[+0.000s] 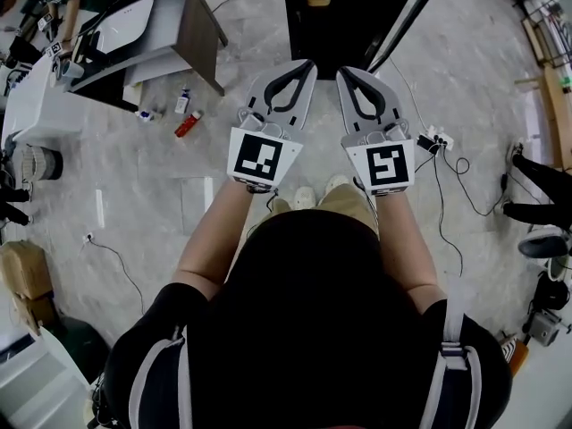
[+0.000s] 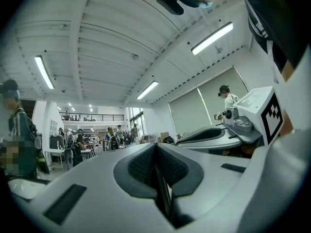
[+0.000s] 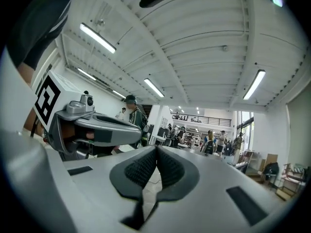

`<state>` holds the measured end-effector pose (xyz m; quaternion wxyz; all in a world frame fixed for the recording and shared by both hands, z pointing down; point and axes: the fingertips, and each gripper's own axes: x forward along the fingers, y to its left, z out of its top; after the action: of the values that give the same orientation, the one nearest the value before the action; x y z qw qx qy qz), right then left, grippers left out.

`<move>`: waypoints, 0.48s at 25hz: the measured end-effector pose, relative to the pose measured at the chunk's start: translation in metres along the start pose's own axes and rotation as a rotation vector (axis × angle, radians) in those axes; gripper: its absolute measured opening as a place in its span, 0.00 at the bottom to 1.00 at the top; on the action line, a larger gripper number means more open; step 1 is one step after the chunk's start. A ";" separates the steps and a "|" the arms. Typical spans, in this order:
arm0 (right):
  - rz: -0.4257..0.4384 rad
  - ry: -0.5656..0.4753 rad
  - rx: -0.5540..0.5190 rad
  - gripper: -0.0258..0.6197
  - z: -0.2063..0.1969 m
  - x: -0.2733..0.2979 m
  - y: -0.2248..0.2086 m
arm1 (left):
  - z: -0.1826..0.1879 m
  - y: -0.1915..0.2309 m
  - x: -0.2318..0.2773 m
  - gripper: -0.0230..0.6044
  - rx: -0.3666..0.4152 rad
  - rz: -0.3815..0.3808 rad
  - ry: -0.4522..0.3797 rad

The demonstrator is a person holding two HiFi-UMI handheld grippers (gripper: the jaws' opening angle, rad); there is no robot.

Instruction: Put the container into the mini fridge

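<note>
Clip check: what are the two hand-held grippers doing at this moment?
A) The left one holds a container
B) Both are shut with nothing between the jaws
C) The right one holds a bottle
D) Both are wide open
B: in their own views, the left hand-held gripper and the right hand-held gripper each have their jaws closed together, with nothing between them.

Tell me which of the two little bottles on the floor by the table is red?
The red bottle is the lower one in the head view, lying slantwise, farther from the table. The other bottle, just above it, is white.
</note>
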<state>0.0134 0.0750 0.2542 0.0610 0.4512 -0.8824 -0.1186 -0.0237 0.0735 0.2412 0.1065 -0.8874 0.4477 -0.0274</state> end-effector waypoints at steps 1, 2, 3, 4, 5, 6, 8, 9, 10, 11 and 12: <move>-0.005 -0.003 -0.012 0.10 0.002 -0.002 0.000 | 0.001 -0.001 -0.001 0.07 0.001 0.000 -0.003; -0.006 -0.004 -0.017 0.10 0.003 -0.003 0.000 | 0.002 -0.002 -0.002 0.07 0.001 0.000 -0.005; -0.006 -0.004 -0.020 0.10 0.004 -0.004 0.001 | 0.003 -0.003 -0.002 0.07 0.002 0.001 -0.007; -0.005 -0.004 -0.021 0.10 0.005 -0.004 0.001 | 0.004 -0.002 -0.003 0.08 0.004 0.002 -0.010; -0.005 -0.004 -0.022 0.10 0.006 -0.004 0.000 | 0.006 -0.002 -0.003 0.07 0.006 0.003 -0.012; -0.007 -0.006 -0.022 0.10 0.007 -0.004 -0.001 | 0.007 -0.002 -0.002 0.07 0.008 0.003 -0.015; -0.016 -0.011 -0.018 0.10 0.008 -0.005 -0.005 | 0.008 -0.002 0.000 0.07 0.013 0.001 -0.017; -0.022 -0.014 -0.013 0.10 0.008 -0.006 -0.007 | 0.008 -0.003 0.001 0.07 0.015 -0.001 -0.016; -0.027 -0.016 -0.008 0.10 0.008 -0.006 -0.008 | 0.007 -0.005 0.003 0.07 0.014 -0.003 -0.016; -0.030 -0.017 -0.005 0.10 0.008 -0.006 -0.010 | 0.007 -0.006 0.004 0.07 0.013 -0.005 -0.015; -0.033 -0.019 -0.004 0.10 0.008 -0.006 -0.011 | 0.007 -0.007 0.004 0.07 0.011 -0.008 -0.015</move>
<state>0.0237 0.0755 0.2439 0.0519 0.4647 -0.8750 -0.1257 -0.0148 0.0751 0.2359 0.1147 -0.8888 0.4431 -0.0235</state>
